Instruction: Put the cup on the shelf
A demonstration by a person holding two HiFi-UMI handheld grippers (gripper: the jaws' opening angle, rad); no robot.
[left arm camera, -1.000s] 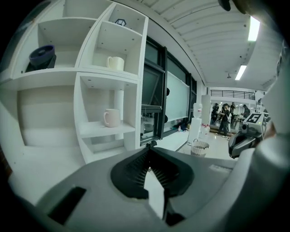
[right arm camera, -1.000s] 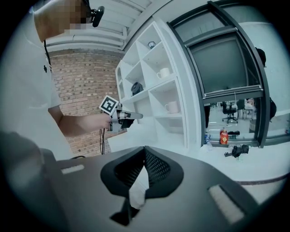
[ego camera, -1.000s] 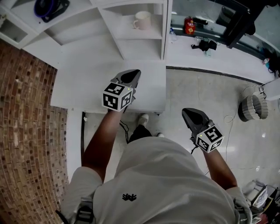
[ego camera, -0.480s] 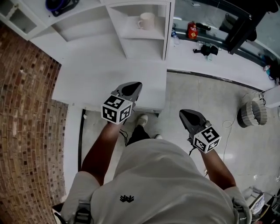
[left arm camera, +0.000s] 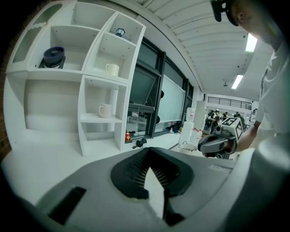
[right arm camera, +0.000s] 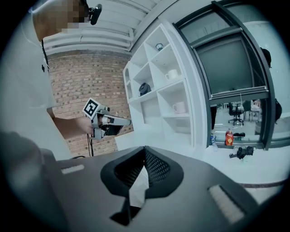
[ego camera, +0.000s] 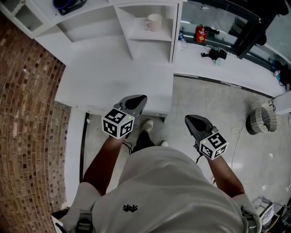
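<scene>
A pale cup [ego camera: 153, 22] stands on a middle board of the white shelf unit [ego camera: 175, 32], far from both grippers. The left gripper view shows it as a cup [left arm camera: 105, 110] with a second cup [left arm camera: 112, 69] one compartment higher. My left gripper [ego camera: 137, 98] hangs over the front edge of the white table [ego camera: 113, 82], jaws shut and empty. To its right, my right gripper [ego camera: 188, 119] is over the floor, also shut with nothing in it. In the right gripper view the cup [right arm camera: 179, 107] is on the shelf beyond the left gripper [right arm camera: 124, 122].
A brick wall [ego camera: 27, 113] runs along the left. On the white counter right of the shelf are a red can [ego camera: 200, 32] and a black object [ego camera: 213, 53]. A round ribbed basket [ego camera: 260, 119] is on the floor at right. A dark blue object [ego camera: 68, 4] lies on a shelf board.
Both grippers have drawn back toward the body, away from the shelf. The left one went from above the table to its front edge. The cup stayed on the shelf.
</scene>
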